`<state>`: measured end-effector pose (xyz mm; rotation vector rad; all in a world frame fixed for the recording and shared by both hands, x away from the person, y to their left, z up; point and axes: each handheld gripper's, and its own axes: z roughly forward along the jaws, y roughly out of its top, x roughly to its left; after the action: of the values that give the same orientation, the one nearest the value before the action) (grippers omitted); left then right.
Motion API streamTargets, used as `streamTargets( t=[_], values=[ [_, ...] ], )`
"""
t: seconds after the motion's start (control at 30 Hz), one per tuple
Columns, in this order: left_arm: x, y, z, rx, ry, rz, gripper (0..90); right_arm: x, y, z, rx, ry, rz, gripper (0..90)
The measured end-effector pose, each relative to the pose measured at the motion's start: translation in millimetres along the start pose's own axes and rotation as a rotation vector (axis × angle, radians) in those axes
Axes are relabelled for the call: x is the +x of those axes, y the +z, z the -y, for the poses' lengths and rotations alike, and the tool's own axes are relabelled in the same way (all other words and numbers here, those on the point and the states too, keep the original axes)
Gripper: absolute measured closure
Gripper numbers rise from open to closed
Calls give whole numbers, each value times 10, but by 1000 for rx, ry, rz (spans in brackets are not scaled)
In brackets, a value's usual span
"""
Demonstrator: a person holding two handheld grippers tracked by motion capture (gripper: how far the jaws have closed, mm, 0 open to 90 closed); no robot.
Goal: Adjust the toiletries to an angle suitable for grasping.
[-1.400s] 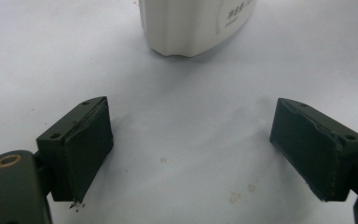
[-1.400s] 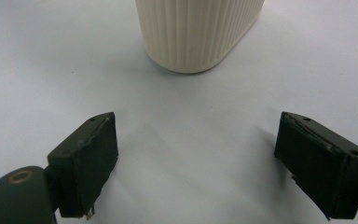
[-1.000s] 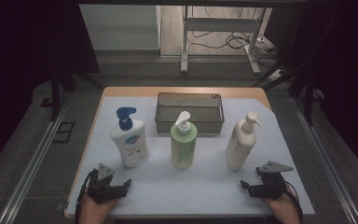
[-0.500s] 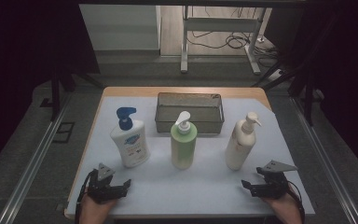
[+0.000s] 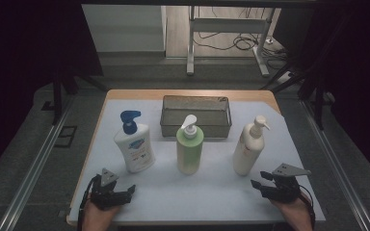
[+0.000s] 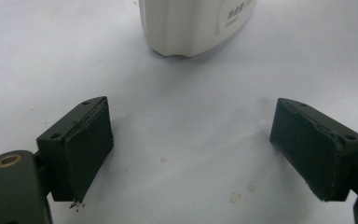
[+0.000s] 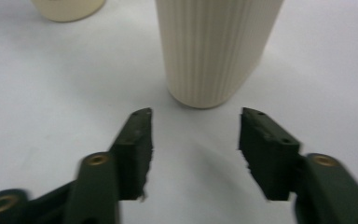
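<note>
behind the bottles you have a metal mesh basket (image 5: 196, 115) at the far side of the white table (image 5: 289, 144); past it, a grey frame stand (image 5: 191, 45) and cables (image 5: 231, 43) on the floor.

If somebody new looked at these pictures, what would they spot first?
Three tall pump bottles in a row mid-table: a white bottle with a blue pump at left, a green bottle in the middle, a cream ribbed bottle at right. Behind them sits a grey wire-mesh basket.
</note>
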<state>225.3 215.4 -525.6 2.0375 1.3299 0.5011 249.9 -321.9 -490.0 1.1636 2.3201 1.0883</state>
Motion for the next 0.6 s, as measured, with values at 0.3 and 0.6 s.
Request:
streamTargets(
  t=[0.3,0.6],
  values=[
    [0,0,0,0,0,0,126,79,43,-95,-8,-20,-44,667],
    [1,0,1,0,0,0,126,162,114,-158,6,-35,-49,758]
  ],
)
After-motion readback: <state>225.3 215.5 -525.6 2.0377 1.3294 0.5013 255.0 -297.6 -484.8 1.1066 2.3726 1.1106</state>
